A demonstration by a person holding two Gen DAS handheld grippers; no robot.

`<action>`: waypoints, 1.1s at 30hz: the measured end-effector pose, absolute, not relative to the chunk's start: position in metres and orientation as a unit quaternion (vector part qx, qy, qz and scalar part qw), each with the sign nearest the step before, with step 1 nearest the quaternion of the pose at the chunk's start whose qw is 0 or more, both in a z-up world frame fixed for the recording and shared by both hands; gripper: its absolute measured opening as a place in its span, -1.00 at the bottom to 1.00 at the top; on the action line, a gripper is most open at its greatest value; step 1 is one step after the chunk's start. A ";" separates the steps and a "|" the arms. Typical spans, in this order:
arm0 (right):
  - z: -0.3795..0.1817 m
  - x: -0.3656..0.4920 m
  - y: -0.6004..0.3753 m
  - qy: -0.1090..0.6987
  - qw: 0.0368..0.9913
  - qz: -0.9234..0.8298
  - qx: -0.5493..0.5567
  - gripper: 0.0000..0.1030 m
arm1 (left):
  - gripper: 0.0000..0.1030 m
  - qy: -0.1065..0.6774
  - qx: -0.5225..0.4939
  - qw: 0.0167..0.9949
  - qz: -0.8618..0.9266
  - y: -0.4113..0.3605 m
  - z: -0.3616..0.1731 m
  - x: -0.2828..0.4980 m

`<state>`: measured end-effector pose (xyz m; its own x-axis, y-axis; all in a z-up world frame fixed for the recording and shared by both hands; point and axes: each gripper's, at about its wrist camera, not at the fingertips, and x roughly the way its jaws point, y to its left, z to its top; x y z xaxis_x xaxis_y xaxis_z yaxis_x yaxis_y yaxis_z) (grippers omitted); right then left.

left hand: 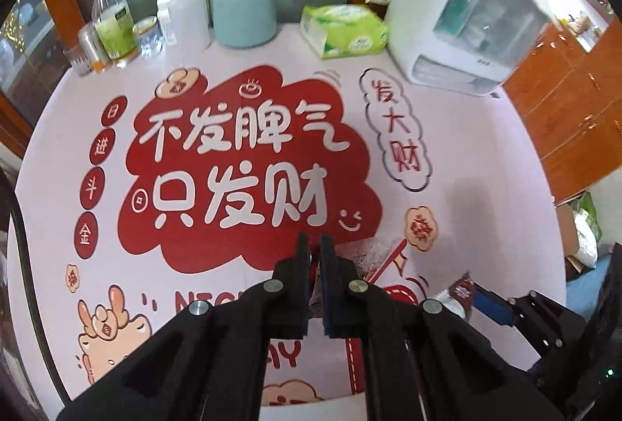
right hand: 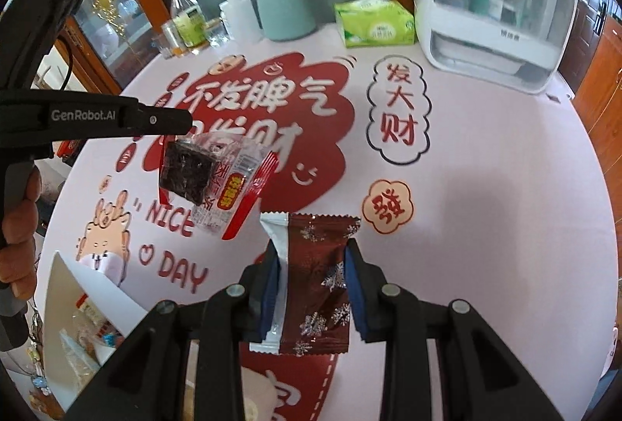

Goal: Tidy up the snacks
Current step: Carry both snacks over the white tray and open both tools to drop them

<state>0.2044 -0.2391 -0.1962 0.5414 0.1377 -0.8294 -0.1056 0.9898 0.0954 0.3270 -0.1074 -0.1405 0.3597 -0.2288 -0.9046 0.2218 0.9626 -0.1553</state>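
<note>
right gripper (right hand: 313, 246) grips brown snack packet (right hand: 318, 285) lengthwise, upright.

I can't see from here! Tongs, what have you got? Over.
Right tongs shut on brown snowflake packet. Left tongs shut on clear dark snack pack, held above the table. White box lower left.

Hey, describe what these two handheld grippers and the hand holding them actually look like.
Both are matte black plastic with silver round pivot bolts. The right gripper has dark blue pads on its fingers. The left gripper, seen side-on from the right wrist camera, carries white "GenRobot.AI" lettering and a grey handle held by a bare hand; no sleeve is visible.
</note>
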 end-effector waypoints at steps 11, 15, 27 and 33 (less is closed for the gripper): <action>-0.107 0.138 -0.210 0.398 0.911 0.106 0.019 -0.39 | -0.96 0.484 0.008 0.854 -0.189 -0.054 -0.024 0.242; -0.081 0.105 -0.193 0.380 0.916 0.126 0.019 -0.39 | -0.96 0.462 0.017 0.864 -0.198 -0.027 0.008 0.196; -0.059 0.019 -0.143 0.364 0.912 0.188 0.021 -0.39 | -0.95 0.465 0.015 0.867 -0.180 0.006 -0.005 0.087; -0.070 -0.008 -0.135 0.369 0.910 0.185 0.027 -0.39 | -0.95 0.458 0.029 0.877 -0.142 0.012 -0.027 0.058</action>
